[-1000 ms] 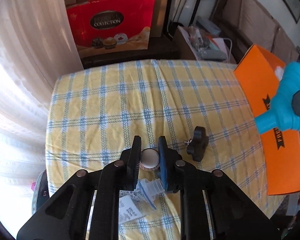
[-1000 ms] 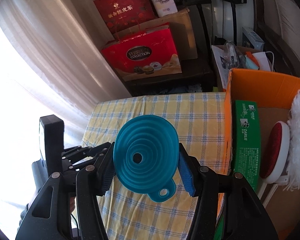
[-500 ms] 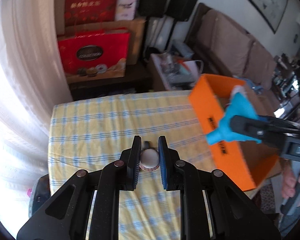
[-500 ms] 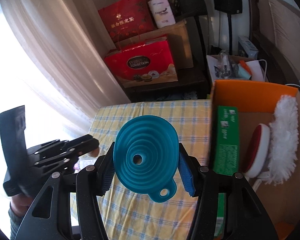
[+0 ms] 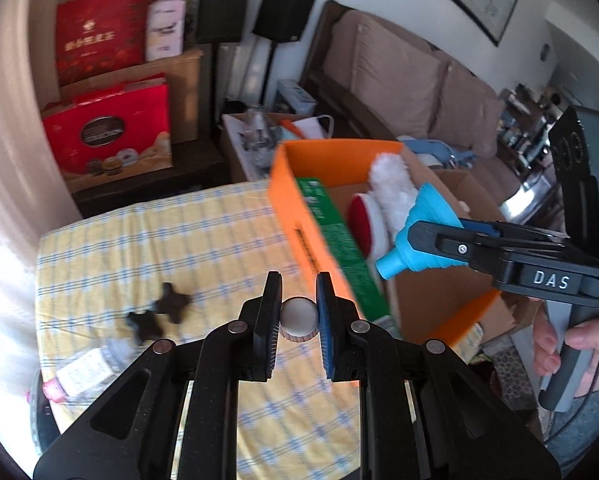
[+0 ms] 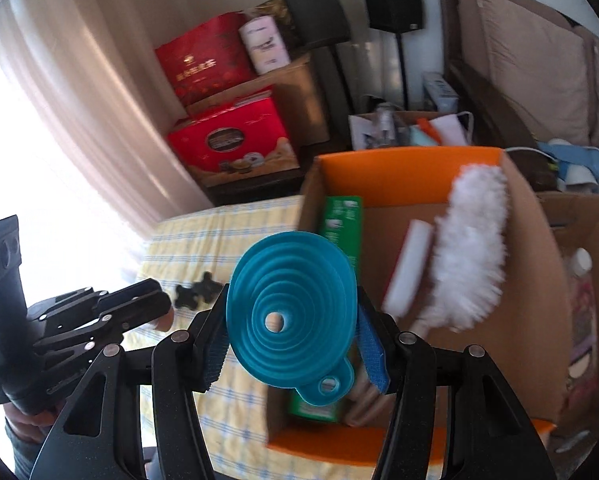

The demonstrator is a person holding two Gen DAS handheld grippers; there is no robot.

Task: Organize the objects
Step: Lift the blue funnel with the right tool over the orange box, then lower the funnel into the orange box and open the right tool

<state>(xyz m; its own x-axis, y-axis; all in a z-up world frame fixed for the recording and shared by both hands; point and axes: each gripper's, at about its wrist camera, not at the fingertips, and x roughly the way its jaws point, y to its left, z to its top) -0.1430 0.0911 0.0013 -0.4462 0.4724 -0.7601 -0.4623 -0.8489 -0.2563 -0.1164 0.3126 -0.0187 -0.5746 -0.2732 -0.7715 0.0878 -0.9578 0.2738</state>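
My left gripper is shut on a small round white-topped cap, held in the air above the yellow checked tablecloth, near the orange box's left wall. My right gripper is shut on a blue collapsible funnel, held over the open orange box; the funnel also shows in the left wrist view. The box holds a green carton, a white duster and a red-and-white pad.
Two black star-shaped knobs and a small clear packet with a label lie on the cloth at left. Red gift bags, speakers and a sofa stand behind. A second cardboard box sits right of the orange one.
Both grippers have risen and swung right toward the orange box. The cap has been lifted off the cloth, and the funnel now hangs over the box opening.
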